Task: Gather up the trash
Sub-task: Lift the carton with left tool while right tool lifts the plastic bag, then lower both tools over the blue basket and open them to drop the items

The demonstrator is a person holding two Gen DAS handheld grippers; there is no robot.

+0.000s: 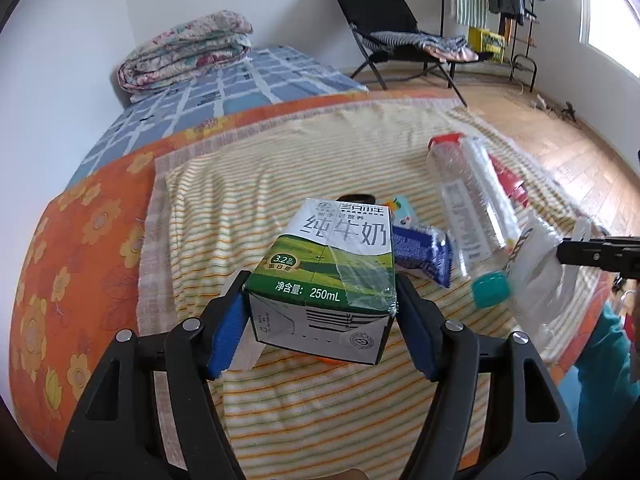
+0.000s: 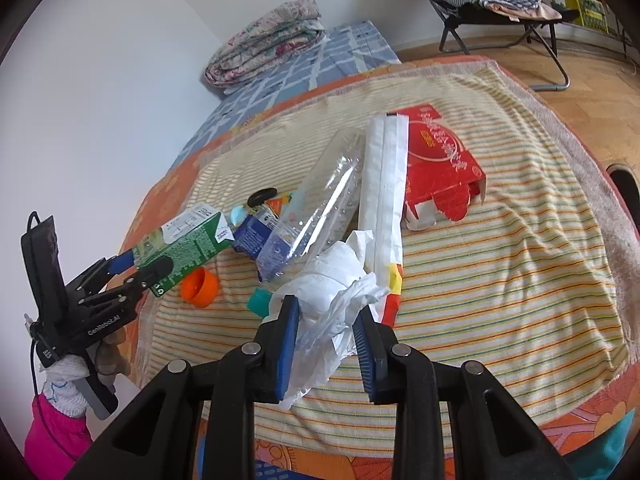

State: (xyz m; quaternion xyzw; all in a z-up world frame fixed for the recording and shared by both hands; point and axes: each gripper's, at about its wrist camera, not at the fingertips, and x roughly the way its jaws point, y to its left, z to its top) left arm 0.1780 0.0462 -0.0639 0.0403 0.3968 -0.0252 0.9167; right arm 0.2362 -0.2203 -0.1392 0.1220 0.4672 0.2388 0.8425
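My left gripper (image 1: 320, 308) is shut on a green and white 250 mL milk carton (image 1: 332, 276), holding it just above the striped towel (image 1: 280, 392); it also shows in the right wrist view (image 2: 136, 268) with the carton (image 2: 184, 240). My right gripper (image 2: 326, 332) is shut on a crumpled white plastic bag (image 2: 332, 288). A clear plastic bottle (image 2: 316, 200) with a teal cap (image 2: 260, 300), a white paper sleeve (image 2: 382, 200), a red box (image 2: 436, 156), a blue wrapper (image 2: 252, 236) and an orange cap (image 2: 200, 282) lie on the towel.
The towel covers an orange flowered blanket (image 1: 80, 248) on a bed with a blue checked sheet (image 1: 248, 80) and a folded quilt (image 1: 184, 52). A black folding chair (image 1: 400, 36) and a clothes rack (image 1: 508, 4) stand on the wooden floor beyond.
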